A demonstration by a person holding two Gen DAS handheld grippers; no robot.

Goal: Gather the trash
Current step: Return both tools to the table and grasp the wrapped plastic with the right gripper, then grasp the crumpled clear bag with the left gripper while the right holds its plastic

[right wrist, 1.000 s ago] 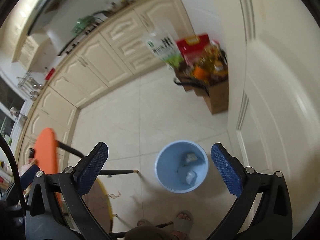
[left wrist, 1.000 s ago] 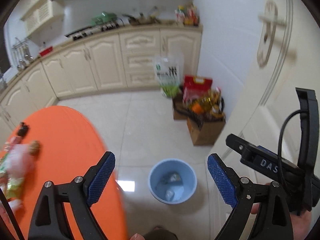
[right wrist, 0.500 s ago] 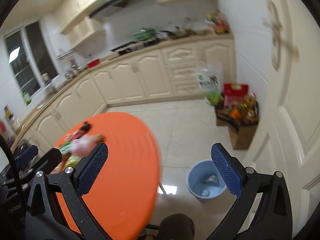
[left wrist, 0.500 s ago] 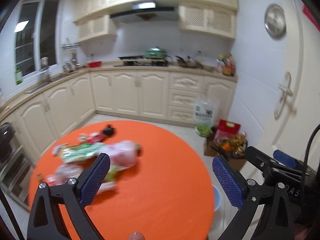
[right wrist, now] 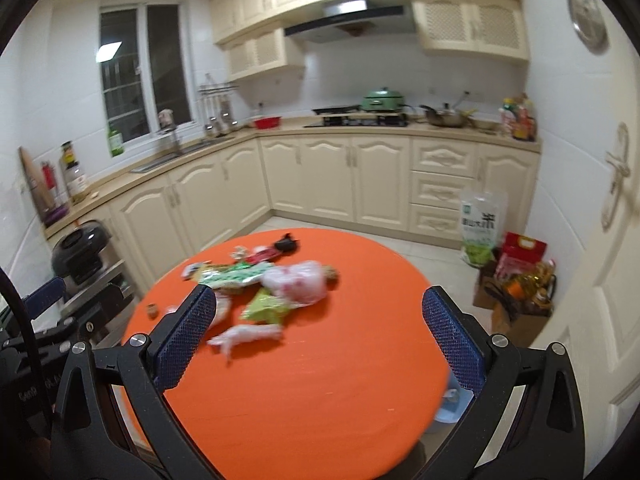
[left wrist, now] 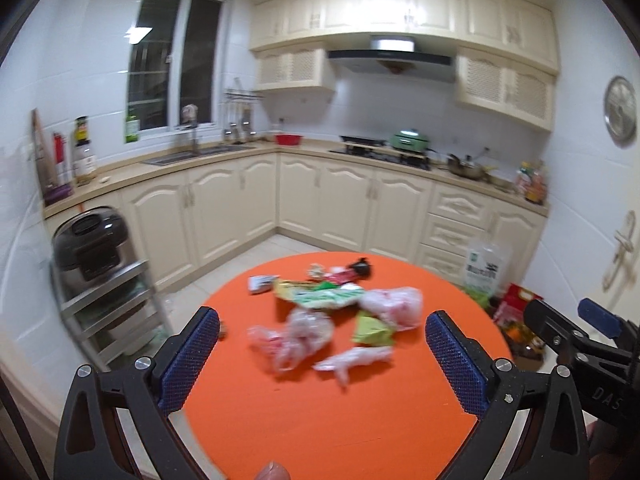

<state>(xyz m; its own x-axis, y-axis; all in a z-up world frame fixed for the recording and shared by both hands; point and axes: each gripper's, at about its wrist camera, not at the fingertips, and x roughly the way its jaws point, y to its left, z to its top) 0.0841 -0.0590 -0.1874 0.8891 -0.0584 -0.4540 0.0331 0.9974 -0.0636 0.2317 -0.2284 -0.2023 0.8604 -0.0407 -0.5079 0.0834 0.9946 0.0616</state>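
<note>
Step in hand, as judged: both tools aimed at table for next pickup. Left gripper [left wrist: 322,354] jaws wide, empty. Right gripper [right wrist: 330,340] jaws wide, empty. Trash pile [left wrist: 340,316] frame centre, on orange table [left wrist: 320,420]. Blue bin [right wrist: 446,406] lower right, mostly hidden by table edge. Next move calls for reaching to nearest wrapper [left wrist: 352,360], closing on it.

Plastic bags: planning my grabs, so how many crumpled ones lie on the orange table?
3 plastic bags: one at the pile's right, one left of it, one nearest the camera. Blur may hide others.
</note>
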